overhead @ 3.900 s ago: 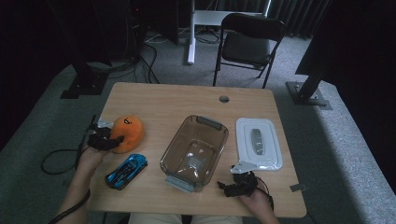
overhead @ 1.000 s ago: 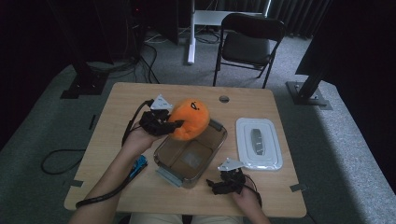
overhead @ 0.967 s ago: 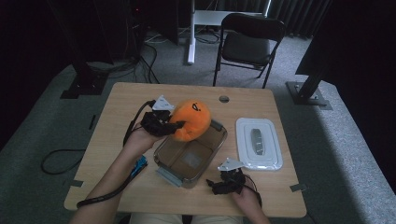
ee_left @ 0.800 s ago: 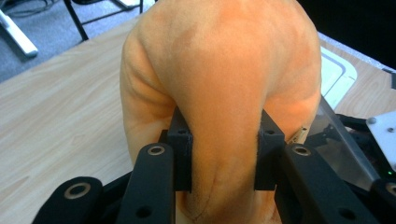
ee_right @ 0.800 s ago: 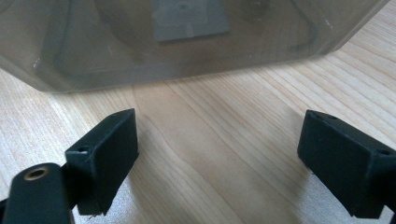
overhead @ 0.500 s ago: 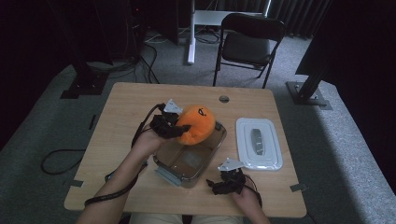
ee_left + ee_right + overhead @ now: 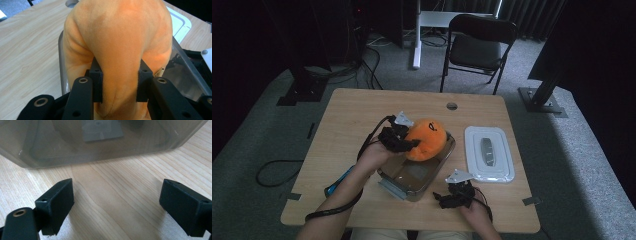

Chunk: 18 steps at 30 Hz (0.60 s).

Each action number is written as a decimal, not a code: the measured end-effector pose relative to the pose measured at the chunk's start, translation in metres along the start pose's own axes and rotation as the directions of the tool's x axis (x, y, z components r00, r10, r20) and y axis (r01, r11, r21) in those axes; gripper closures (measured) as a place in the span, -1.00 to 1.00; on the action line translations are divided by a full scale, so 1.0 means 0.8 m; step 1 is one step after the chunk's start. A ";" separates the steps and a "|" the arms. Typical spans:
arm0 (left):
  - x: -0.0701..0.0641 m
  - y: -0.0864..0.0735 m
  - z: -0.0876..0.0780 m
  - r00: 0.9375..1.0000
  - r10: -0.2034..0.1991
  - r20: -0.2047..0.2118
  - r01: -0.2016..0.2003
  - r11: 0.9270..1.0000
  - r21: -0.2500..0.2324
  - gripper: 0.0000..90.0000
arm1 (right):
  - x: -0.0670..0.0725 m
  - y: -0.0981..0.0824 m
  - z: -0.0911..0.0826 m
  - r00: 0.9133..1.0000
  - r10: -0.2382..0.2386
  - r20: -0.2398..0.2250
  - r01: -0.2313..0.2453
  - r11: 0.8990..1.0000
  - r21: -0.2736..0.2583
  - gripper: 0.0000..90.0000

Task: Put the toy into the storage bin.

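Fingers of the left gripper [image 7: 119, 86] pinch a fold of the orange plush toy [image 7: 117, 42], which bulges ahead of and above them and hides most of the clear container [image 7: 186, 72] beyond; the toy's lower end is cut off between the fingers. Seen from above, the toy hangs over the container's far end. Fingers of the right gripper [image 7: 120, 205] stand wide apart with bare bench [image 7: 120, 195] between them, the container wall just ahead. Farther right lies a white lid [image 7: 488, 153].
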<state>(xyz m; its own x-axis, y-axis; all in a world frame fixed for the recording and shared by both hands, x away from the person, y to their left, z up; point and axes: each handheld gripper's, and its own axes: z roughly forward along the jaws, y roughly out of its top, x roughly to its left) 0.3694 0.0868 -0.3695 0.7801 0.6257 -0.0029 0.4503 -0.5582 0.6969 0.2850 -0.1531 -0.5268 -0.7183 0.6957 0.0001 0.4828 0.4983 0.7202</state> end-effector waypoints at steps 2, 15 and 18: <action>-0.002 -0.002 0.001 1.000 0.005 -0.009 -0.005 1.000 0.002 0.52 | 0.000 0.000 0.000 1.000 0.001 0.000 -0.001 1.000 0.000 -0.74; -0.004 -0.004 0.017 0.999 0.031 -0.011 -0.030 0.997 0.078 0.47 | 0.000 0.000 0.000 1.000 0.000 0.000 0.000 1.000 -0.001 -0.74; -0.005 -0.005 0.022 0.999 0.030 -0.014 -0.028 0.995 0.091 0.46 | 0.000 0.000 0.000 1.000 0.000 -0.002 0.000 1.000 0.000 -0.74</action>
<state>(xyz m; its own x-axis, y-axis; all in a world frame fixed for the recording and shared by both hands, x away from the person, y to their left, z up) 0.3723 0.0765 -0.3850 0.7869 0.6164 0.0281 0.4657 -0.6231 0.6284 0.2849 -0.1535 -0.5268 -0.7192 0.6948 0.0011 0.4824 0.4981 0.7205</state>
